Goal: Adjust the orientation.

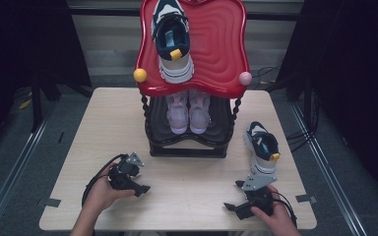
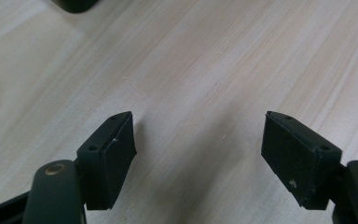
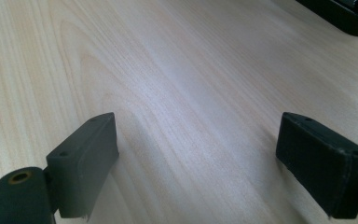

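One navy-and-white sneaker (image 1: pixel 172 42) sits on the red tray's (image 1: pixel 221 44) upper left; its mate (image 1: pixel 262 150) waits lower right. Both your tongs gape wide, empty.

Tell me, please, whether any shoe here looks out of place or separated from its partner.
Yes. One navy-and-white sneaker stands alone on the table, right of the rack, while its match sits on the red top shelf. The pink pair stays together on the lower shelf. Nothing looks spilled or damaged.
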`<action>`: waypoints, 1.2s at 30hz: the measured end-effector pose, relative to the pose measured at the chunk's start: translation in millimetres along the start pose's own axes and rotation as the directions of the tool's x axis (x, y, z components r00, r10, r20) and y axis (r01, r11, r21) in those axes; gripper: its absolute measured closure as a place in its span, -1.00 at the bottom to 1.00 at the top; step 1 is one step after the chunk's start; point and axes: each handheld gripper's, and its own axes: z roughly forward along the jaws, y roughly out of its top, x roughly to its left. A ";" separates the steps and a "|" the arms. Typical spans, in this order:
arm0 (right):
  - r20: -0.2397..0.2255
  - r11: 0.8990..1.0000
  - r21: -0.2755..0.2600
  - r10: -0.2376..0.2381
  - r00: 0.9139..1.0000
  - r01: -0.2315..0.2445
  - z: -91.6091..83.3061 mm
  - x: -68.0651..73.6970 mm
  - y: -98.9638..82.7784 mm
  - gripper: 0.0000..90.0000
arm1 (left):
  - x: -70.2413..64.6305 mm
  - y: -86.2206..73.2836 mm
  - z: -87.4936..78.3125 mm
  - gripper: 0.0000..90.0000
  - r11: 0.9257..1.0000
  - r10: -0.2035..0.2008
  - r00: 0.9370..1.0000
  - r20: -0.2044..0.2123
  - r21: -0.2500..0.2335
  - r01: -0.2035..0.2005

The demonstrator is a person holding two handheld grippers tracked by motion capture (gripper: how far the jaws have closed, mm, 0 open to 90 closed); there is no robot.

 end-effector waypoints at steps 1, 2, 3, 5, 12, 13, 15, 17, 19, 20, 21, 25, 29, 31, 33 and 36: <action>0.000 1.000 -0.001 -0.003 1.000 0.003 0.1 -0.2 0.0 -0.73 | -0.8 -1.0 2.2 -0.44 1.000 -0.001 1.000 -0.003 -0.005 0.001; 0.000 1.000 -0.001 -0.003 1.000 0.003 0.1 -0.2 0.0 -0.73 | -1.3 -2.0 4.5 -0.44 1.000 0.009 1.000 -0.011 -0.013 -0.010; 0.000 1.000 -0.001 -0.003 1.000 0.003 0.1 -0.2 0.0 -0.73 | -2.3 -2.7 5.8 -0.44 1.000 0.007 1.000 -0.011 -0.021 -0.007; 0.001 1.000 -0.001 -0.002 1.000 0.002 0.1 -0.2 0.0 -0.74 | -3.5 -3.3 7.4 -0.47 0.999 0.015 1.000 -0.022 -0.037 -0.015; 0.004 1.000 0.001 0.001 1.000 -0.001 0.2 0.2 0.1 -0.74 | -6.4 -10.1 12.2 -0.61 0.993 0.020 0.999 -0.047 -0.112 -0.025; 0.004 1.000 0.001 0.001 1.000 -0.001 0.1 0.2 0.1 -0.74 | -6.3 -11.6 12.8 -0.62 0.991 0.021 0.999 -0.046 -0.129 -0.027; 0.003 1.000 0.001 0.001 1.000 -0.001 0.1 0.2 0.1 -0.74 | -6.5 -15.2 13.6 -0.64 0.987 0.020 0.999 -0.047 -0.158 -0.027; 0.006 1.000 0.001 0.003 1.000 -0.003 0.1 0.4 0.0 -0.74 | -6.5 -19.1 14.1 -0.66 0.982 0.018 0.999 -0.045 -0.187 -0.026; 0.008 1.000 0.001 0.005 1.000 -0.005 -0.4 0.8 -0.4 -0.74 | -6.3 -22.0 14.2 -0.67 0.978 0.022 0.999 -0.044 -0.205 -0.031; 0.008 1.000 0.001 0.006 1.000 -0.006 -0.4 0.9 -0.4 -0.74 | -6.1 -23.4 14.1 -0.67 0.977 0.025 0.999 -0.047 -0.211 -0.034; 0.008 1.000 0.001 0.006 1.000 -0.006 -0.4 0.8 -0.4 -0.74 | -6.3 -24.7 14.8 -0.67 0.974 0.021 0.999 -0.045 -0.225 -0.030; 0.006 1.000 0.001 -0.001 1.000 0.001 -1.0 1.3 -0.8 -0.74 | -6.5 -28.5 16.0 -0.69 0.966 0.022 0.999 -0.048 -0.258 -0.034; 0.000 1.000 0.021 -0.008 1.000 0.008 -2.6 1.5 0.4 -0.73 | -7.0 -31.5 16.7 -0.73 0.961 0.027 0.998 -0.048 -0.273 -0.039; -0.003 0.999 0.042 -0.011 1.000 0.011 -4.2 2.0 2.5 -0.72 | -7.2 -32.7 17.1 -0.75 0.959 0.026 0.998 -0.049 -0.282 -0.039; -0.005 0.999 0.047 -0.021 1.000 0.022 -7.2 1.0 4.4 -0.72 | -6.8 -34.1 17.3 -0.75 0.955 0.033 0.998 -0.049 -0.292 -0.046; -0.017 0.999 0.049 -0.007 1.000 0.008 -13.5 -2.2 8.2 -0.72 | -6.7 -34.4 17.0 -0.76 0.956 0.036 0.998 -0.054 -0.290 -0.050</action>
